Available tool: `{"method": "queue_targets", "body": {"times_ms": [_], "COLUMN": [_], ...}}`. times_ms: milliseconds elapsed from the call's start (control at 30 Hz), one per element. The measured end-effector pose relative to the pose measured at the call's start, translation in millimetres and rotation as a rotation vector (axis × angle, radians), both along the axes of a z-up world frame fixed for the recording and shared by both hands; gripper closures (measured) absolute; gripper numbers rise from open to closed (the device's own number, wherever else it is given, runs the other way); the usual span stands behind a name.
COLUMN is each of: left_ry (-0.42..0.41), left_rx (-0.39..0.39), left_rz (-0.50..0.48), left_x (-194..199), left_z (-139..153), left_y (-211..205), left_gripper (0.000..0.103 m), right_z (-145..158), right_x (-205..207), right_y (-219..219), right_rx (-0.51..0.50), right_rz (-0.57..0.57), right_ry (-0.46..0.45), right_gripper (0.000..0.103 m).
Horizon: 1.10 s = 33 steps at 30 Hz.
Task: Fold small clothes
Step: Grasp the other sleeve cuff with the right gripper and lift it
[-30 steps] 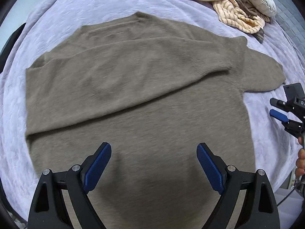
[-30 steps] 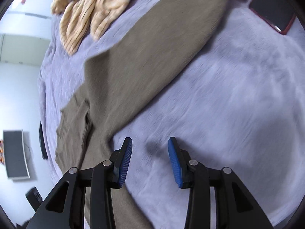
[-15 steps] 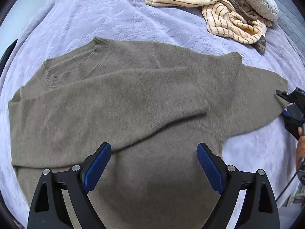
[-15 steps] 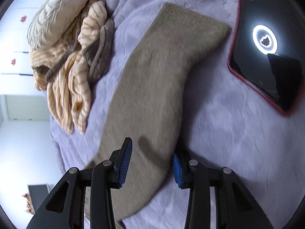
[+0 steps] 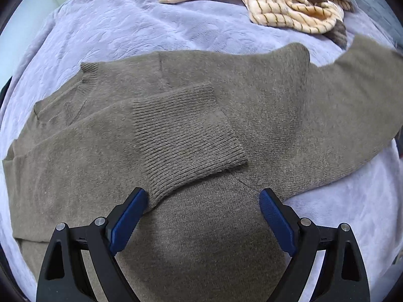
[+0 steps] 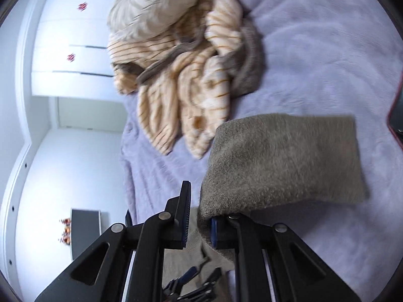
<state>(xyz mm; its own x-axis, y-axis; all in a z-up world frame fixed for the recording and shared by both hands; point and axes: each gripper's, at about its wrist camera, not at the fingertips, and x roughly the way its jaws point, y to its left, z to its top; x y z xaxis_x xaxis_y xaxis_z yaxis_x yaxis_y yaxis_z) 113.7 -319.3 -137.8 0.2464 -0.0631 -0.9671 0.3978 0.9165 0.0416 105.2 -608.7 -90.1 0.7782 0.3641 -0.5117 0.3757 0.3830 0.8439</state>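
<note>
A: Left side first. Olive-brown knitted sweater [image 5: 176, 226] spread flat on the lilac plush bed cover [image 5: 105, 30], neck toward the left. One sleeve already folded in, its ribbed cuff [image 5: 186, 138] lying across the chest.

B: And the left gripper [image 5: 201, 216]?

A: Hovering over the lower body of the knit, jaws spread wide, nothing pinched. One blue pad just touching the cuff's edge, or only in front of it; cannot tell which.

B: Further right?

A: Second sleeve [image 5: 357, 95] lifted off the cover, rising out of the left wrist view's right edge. In the right wrist view, same sleeve end [image 6: 282, 161] draped over the right gripper [image 6: 199, 224]. Jaws just been closing, knit caught between them. Looks pinched, though fabric hides one pad.

B: So how far along?

A: Roughly a third, at a guess. One sleeve in, second sleeve picked up but not yet laid across. Body folds still to come.

B: Anything else waiting?

A: Crumpled cream-and-tan striped garment [image 6: 183, 93] with a quilted off-white piece [image 6: 156, 5] on top, heaped at the far end of the bed, unfolded. Dark red-edged flat device [image 6: 396, 115] at the far right, well clear.
</note>
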Motion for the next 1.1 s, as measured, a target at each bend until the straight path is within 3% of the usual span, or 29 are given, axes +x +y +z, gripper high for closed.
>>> {"method": "queue_targets", "body": {"times_ms": [67, 267, 400, 533, 667, 767, 933, 1033, 1067, 1100], "left_ry": [0.011, 0.017, -0.02, -0.055, -0.074, -0.058, -0.034, -0.032, -0.034, -0.035], "left_rx": [0.007, -0.087, -0.106, -0.086, -0.043, -0.022, -0.027, -0.046, -0.055, -0.063], "left_rz": [-0.022, 0.01, 0.072, 0.176, 0.294, 0.383, 0.45, 0.446, 0.444, 0.443], "left_x": [2.0, 8.5, 11.6, 14.7, 11.6, 15.0, 10.9, 8.7, 10.1, 9.0], "left_z": [-2.3, 28.0, 49.7, 62.4, 63.4, 56.7, 45.6, 44.2, 43.6, 43.3], "left_y": [-0.6, 43.0, 104.5, 188.1, 261.6, 310.4, 356.6, 365.1, 365.0, 367.6], "left_gripper": [0.011, 0.011, 0.011, 0.011, 0.011, 0.011, 0.011, 0.011, 0.011, 0.011], "right_z": [13.4, 45.0, 71.5, 76.8, 49.8, 4.8, -66.4, -73.5, -70.5, -66.3], "right_x": [7.2, 23.2, 51.4, 77.6, 95.6, 100.8, 93.1, 82.6, 79.6, 77.8], "right_y": [16.6, 72.9, 138.4, 220.2, 321.4, 400.1, 461.8, 469.2, 463.4, 455.4], "right_rx": [-0.019, -0.109, -0.265, -0.401, -0.54, -0.652, -0.773, -0.782, -0.753, -0.714], "right_rz": [0.034, 0.138, 0.269, 0.435, 0.645, 0.803, 0.953, 0.964, 0.948, 0.922], "right_ry": [-0.021, -0.042, -0.044, -0.04, 0.004, 0.084, 0.245, 0.27, 0.27, 0.268], "right_gripper": [0.089, 0.089, 0.089, 0.089, 0.089, 0.089, 0.088, 0.07, 0.054, 0.048]}}
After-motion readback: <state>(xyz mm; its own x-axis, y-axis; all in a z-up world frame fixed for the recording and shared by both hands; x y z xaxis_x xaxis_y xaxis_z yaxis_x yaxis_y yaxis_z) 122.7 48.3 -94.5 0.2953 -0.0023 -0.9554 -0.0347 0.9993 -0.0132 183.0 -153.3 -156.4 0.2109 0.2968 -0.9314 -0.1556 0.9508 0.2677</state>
